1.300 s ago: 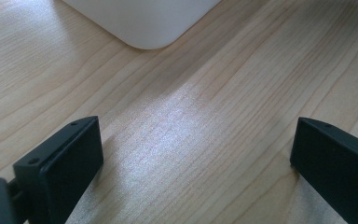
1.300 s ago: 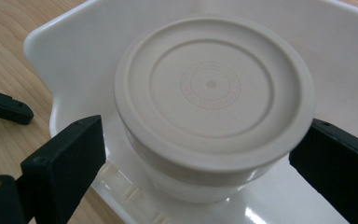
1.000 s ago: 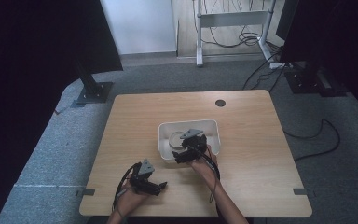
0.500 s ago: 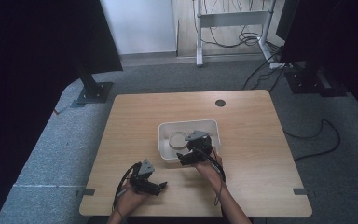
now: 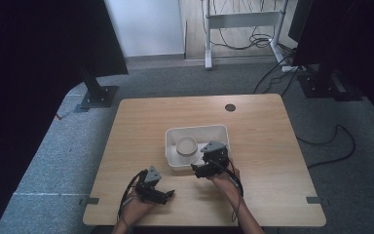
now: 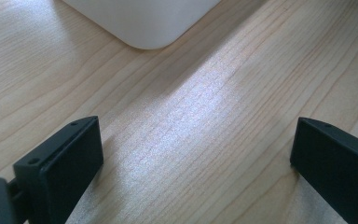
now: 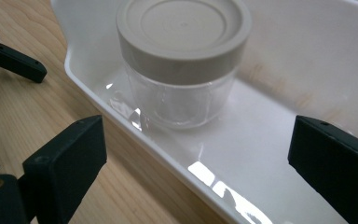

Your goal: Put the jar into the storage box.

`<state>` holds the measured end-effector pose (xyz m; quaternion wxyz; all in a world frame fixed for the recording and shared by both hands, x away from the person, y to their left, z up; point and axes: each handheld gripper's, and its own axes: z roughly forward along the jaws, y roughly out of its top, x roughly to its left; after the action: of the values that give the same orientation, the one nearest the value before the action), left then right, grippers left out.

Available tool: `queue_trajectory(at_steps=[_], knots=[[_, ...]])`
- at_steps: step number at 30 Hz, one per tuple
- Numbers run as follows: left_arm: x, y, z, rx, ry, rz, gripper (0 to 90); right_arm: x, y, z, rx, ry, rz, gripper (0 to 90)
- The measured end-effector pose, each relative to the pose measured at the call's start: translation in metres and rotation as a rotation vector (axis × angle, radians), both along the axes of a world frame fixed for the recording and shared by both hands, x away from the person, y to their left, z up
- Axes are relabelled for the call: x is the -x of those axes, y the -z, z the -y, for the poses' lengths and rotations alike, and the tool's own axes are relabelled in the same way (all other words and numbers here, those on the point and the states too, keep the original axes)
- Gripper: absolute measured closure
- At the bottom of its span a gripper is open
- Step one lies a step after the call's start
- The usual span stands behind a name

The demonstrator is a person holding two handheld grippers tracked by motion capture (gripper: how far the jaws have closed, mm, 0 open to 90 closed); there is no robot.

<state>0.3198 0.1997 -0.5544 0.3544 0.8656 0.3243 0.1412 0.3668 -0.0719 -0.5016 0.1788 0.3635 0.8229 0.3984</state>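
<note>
Jar: a clear jar point(image 7: 179, 93) with a grey screw lid point(image 7: 183, 35) stands upright in the left part of a white tray point(image 5: 220, 130) near the middle of the table point(image 5: 263, 122).
Right gripper: the right gripper point(image 5: 208, 167) hangs at the tray's near edge, jaws spread wide and holding nothing; in its own view the tray's near wall point(image 7: 121, 126) lies between the jaws and the jar.
Left gripper: the left gripper point(image 5: 159, 194) rests low over bare wood near the table's front edge, well apart from the jar, jaws wide and empty; a tray corner point(image 6: 144, 28) shows ahead of it.
Risk, tray wall: a straight push forward would likely strike the wall and shove the tray.
Risk, slip: the glossy side may slide out of a shallow or off-centre pinch.
Risk, tipping: closing on the lid alone could tilt the jar against the wall.
Risk, tray lifting: nothing steadies the tray, so it may drag along.
</note>
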Motion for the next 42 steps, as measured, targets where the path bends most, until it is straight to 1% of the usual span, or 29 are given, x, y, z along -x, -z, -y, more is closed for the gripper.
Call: queue_trajectory(at_steps=[7, 14, 21, 33, 36, 42], knots=[[0.000, 0.000, 0.000, -0.002, 0.001, 0.001, 2.3, 0.011, -0.004, 0.014, -0.004, 0.011, 0.007, 3.9], [0.000, 0.000, 0.000, -0.001, 0.000, 0.000, 2.3, 0.017, -0.006, 0.019, 0.015, -0.004, 0.021, 3.8], [0.000, 0.000, 0.000, -0.001, 0.001, -0.001, 2.3, 0.024, -0.006, 0.026, 0.022, -0.007, 0.023, 3.7], [0.000, 0.000, 0.000, 0.000, 0.000, 0.000, 2.3, 0.032, -0.005, 0.048, 0.023, 0.020, 0.027, 3.5], [0.000, 0.000, 0.000, -0.006, 0.003, -0.001, 2.3, 0.036, -0.004, 0.054, 0.025, 0.032, 0.027, 3.5], [0.000, 0.000, 0.000, -0.003, 0.002, -0.001, 2.3, 0.043, -0.003, 0.067, 0.025, 0.052, 0.029, 3.5]])
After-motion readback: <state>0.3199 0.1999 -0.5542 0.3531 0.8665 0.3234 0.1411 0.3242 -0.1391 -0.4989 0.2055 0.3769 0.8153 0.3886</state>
